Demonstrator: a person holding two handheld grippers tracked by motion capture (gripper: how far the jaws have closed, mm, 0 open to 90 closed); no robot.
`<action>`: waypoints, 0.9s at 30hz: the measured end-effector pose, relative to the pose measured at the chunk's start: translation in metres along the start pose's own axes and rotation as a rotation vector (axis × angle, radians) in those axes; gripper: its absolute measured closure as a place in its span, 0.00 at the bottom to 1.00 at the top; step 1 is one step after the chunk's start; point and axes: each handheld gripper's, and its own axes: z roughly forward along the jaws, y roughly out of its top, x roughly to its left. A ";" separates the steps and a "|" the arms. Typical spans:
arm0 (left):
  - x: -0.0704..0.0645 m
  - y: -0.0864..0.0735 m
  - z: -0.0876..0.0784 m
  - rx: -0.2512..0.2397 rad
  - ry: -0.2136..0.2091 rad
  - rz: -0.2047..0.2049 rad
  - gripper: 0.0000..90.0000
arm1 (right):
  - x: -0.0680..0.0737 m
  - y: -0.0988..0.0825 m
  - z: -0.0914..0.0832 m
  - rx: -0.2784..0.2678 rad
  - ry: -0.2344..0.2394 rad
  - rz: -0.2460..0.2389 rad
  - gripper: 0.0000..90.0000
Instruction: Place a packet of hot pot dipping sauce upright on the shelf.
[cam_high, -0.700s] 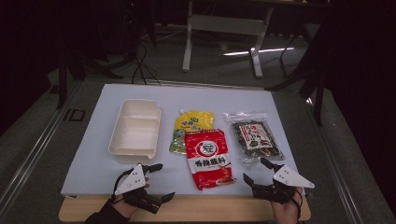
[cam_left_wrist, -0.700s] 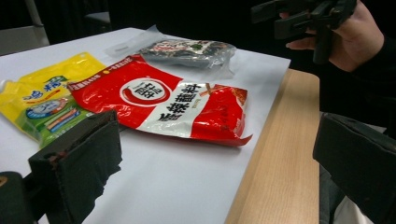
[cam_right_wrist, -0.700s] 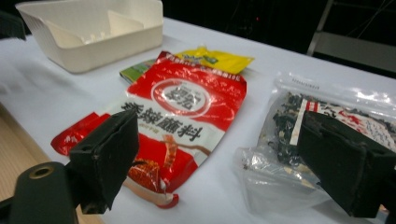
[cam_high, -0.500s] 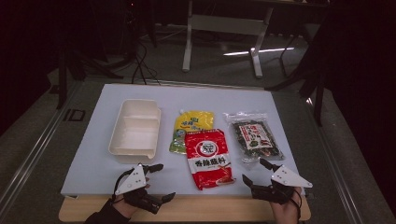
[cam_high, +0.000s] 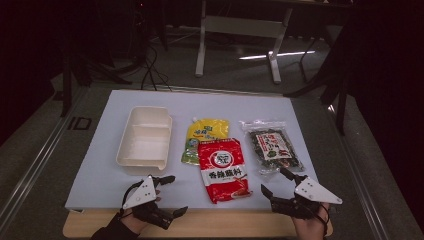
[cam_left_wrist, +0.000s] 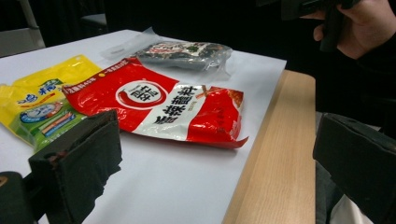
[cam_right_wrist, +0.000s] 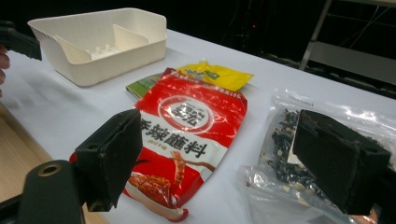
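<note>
Red packet (cam_high: 223, 169) lies flat on the white sheet (cam_high: 100, 170) near your edge of the table, between your two grippers and touching neither; its upper end overlaps the lower part of the yellow packet (cam_high: 209, 131) just behind it; to its right, just beside it, lies the clear bag of dark dried food (cam_high: 270, 146); to its left, beyond the yellow packet, stands the cream divided tray (cam_high: 144, 140), nothing in either compartment that you can see from above. Your left gripper (cam_high: 167, 196) hovers at the near edge of the sheet, left of the red packet, its jaws spread wide with nothing between them; in the left gripper view the red packet (cam_left_wrist: 163, 109) sits ahead between the two black jaws, well clear of both. Your right gripper (cam_high: 276, 182) hangs by the near right corner, jaws likewise wide apart and holding nothing, pointing towards the red packet (cam_right_wrist: 187, 135) and the clear bag (cam_right_wrist: 280, 154); the wooden table edge (cam_high: 200, 225) runs beneath both hands.
</note>
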 end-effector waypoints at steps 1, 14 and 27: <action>0.000 0.000 0.000 0.000 0.000 0.000 0.02 | 0.000 0.000 0.000 0.000 0.000 0.000 0.17; -0.002 0.002 0.000 -0.002 -0.014 0.011 0.02 | -0.005 0.045 0.001 -0.056 0.033 -0.078 0.17; -0.001 0.002 0.000 0.001 -0.019 0.009 0.02 | -0.020 0.069 0.026 -0.070 0.052 -0.099 0.14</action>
